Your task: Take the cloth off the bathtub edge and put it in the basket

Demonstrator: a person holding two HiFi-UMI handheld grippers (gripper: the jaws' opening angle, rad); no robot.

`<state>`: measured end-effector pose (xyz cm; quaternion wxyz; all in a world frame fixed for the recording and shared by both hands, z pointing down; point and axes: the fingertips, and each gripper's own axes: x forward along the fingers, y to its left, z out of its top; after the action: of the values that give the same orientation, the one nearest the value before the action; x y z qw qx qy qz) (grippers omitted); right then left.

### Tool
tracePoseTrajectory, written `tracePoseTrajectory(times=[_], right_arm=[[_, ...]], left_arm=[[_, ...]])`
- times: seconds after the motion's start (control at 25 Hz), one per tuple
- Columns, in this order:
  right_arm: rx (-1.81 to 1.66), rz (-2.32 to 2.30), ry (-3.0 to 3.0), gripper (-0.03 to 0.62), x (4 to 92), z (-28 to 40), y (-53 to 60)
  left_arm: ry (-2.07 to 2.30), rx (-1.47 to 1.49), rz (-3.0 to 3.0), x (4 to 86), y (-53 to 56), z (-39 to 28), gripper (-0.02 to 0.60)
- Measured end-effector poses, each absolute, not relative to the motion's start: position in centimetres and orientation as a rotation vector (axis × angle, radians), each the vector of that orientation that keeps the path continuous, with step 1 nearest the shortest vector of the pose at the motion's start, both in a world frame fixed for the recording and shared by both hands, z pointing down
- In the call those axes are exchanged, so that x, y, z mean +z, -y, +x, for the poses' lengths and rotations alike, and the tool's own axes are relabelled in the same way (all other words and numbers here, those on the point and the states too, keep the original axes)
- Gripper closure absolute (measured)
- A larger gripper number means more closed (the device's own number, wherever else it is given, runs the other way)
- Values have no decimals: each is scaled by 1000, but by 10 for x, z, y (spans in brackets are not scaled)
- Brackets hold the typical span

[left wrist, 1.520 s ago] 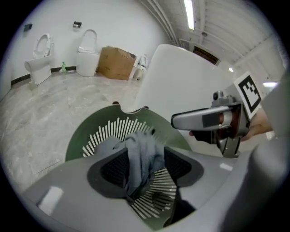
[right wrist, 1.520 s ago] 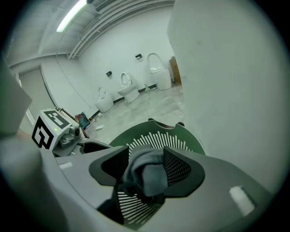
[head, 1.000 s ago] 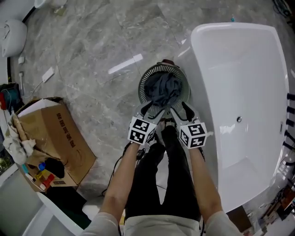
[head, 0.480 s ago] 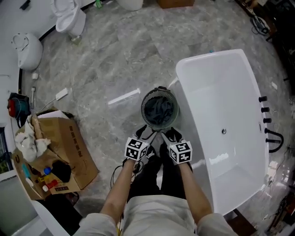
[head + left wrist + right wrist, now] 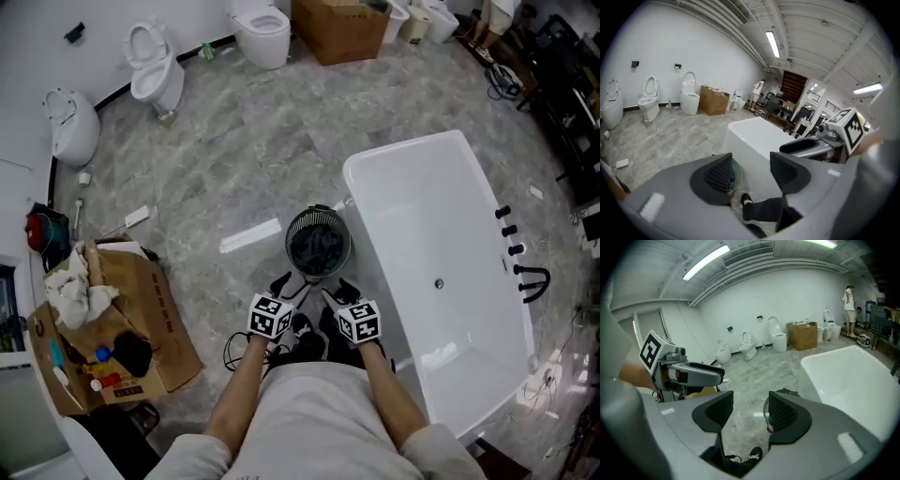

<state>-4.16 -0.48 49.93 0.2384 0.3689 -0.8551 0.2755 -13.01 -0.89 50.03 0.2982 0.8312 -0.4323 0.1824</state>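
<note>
beside bathtub (image 5: 412, 150), cloth (image 5: 319, 247) in basket (image 5: 292, 234); left hand-held gripper (image 5: 289, 283), right hand-held gripper (image 5: 337, 287) apart; box (image 5: 159, 314) print illegible

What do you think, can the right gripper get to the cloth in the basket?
Probably yes: the cloth lies in the open basket just ahead of the right gripper, jaws apart and empty, nothing between.

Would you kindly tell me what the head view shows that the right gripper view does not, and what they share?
Only the head view shows the dark cloth lying inside the basket. Only the right gripper view shows the ceiling light. Both show the bathtub, the basket beside it, a toilet, and the left gripper and right gripper, jaws apart and empty.
</note>
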Motion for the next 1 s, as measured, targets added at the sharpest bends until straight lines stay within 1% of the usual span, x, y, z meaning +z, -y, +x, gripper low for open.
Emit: tracePoseTrajectory(times=[0.2,0.32,0.56,1.0], right_arm=[[782,1052,2353,382,480,-40,-9],[793,1042,2364,382,475,-44,-21],[811,1079,2364,382,479,-46,-23],[800,1126,2350,382,483,-29,-25]], left_arm=[[1191,403,2145,478,-7,-146,304],[1176,337,2138,468,-14,-134,304],[1124,460,2242,465,-19,-113,304],[1100,497,2253,475,-18,-108,304]])
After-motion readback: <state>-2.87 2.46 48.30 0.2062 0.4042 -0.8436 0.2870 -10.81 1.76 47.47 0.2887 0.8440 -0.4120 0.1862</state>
